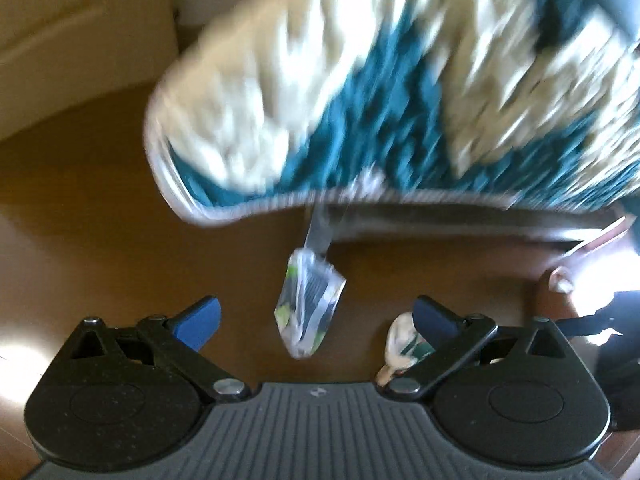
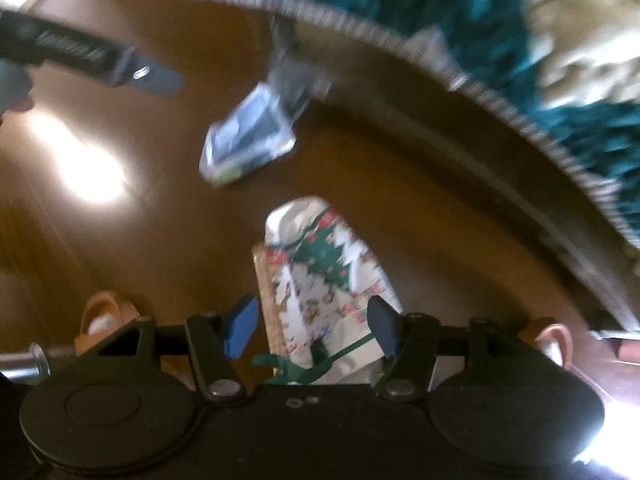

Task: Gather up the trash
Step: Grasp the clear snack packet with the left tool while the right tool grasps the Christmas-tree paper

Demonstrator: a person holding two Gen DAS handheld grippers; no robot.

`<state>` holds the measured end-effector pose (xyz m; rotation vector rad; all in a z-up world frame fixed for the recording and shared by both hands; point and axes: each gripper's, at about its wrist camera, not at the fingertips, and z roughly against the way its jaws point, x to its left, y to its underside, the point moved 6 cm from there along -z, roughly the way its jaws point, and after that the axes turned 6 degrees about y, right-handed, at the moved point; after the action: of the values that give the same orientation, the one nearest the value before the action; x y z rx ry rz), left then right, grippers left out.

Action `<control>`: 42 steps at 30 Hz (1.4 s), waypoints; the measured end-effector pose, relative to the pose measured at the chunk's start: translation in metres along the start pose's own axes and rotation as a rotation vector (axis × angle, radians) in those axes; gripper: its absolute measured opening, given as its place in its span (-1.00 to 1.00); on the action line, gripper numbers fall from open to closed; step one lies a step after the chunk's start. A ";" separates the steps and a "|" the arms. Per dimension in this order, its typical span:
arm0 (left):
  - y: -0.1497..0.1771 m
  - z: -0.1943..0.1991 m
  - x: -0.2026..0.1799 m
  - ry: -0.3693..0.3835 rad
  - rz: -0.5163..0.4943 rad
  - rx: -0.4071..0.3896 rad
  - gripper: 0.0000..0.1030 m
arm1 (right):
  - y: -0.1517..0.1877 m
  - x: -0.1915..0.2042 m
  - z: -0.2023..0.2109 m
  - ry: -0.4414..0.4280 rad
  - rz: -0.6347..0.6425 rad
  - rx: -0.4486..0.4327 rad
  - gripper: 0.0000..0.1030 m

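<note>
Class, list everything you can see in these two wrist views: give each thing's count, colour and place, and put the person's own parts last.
Clear plastic wrapper: one, see-through with green print, on the floor just off the rug's edge.
Christmas wrapping paper: one crumpled piece, white with green trees and red, on the floor under the right gripper.
Green ribbon: one, at the paper's near end.
Rug: one, teal and cream, shaggy, pale border.
Floor: dark brown wood.
Door: cream, far left; blurred.
Sandalled feet: two, tan straps.
Left hand-held gripper: black, blue pads, open.
Right hand-held gripper: black, blue pads, open astride the paper.
</note>
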<state>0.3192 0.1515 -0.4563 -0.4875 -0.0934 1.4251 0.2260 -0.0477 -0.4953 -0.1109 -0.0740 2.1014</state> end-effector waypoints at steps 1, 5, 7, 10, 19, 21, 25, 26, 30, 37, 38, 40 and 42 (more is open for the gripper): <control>0.003 -0.015 0.003 -0.011 0.006 0.024 1.00 | 0.002 0.005 -0.010 -0.006 0.022 0.022 0.17; 0.012 -0.068 0.015 -0.026 0.032 0.092 1.00 | 0.002 0.018 -0.044 -0.032 0.072 0.078 0.13; 0.013 -0.092 0.020 -0.036 0.042 0.117 0.99 | 0.000 0.022 -0.059 -0.049 0.069 0.094 0.12; 0.014 -0.121 0.025 -0.044 0.061 0.151 0.99 | -0.006 0.025 -0.080 -0.066 0.053 0.115 0.10; 0.025 -0.177 0.022 -0.052 -0.003 0.231 0.73 | -0.017 0.028 -0.116 -0.069 0.076 0.170 -0.48; 0.026 -0.182 0.020 -0.036 -0.007 0.234 0.66 | -0.018 0.030 -0.118 -0.069 0.083 0.168 -0.67; 0.027 -0.193 0.020 -0.041 -0.019 0.258 0.12 | -0.019 0.032 -0.118 -0.062 0.091 0.172 -0.87; 0.028 -0.196 0.020 -0.050 -0.020 0.268 0.04 | -0.019 0.033 -0.117 -0.054 0.095 0.172 -0.88; 0.029 -0.198 0.017 -0.052 -0.030 0.264 -0.47 | -0.022 0.033 -0.111 -0.033 0.091 0.156 -0.93; 0.032 -0.185 0.013 -0.017 -0.023 0.252 -0.83 | -0.024 0.021 -0.081 0.025 0.072 0.123 -0.98; 0.032 -0.181 0.012 -0.016 -0.027 0.245 -0.84 | -0.024 0.019 -0.073 0.030 0.071 0.112 -0.98; 0.033 -0.171 0.009 -0.010 -0.033 0.236 -0.85 | -0.023 0.015 -0.057 0.043 0.066 0.093 -0.98; 0.034 -0.156 0.005 -0.004 -0.041 0.225 -0.85 | -0.022 0.011 -0.041 0.051 0.059 0.072 -0.98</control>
<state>0.3427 0.1168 -0.6110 -0.2957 0.0529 1.3766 0.2442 -0.0265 -0.5347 -0.1246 0.0366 2.1560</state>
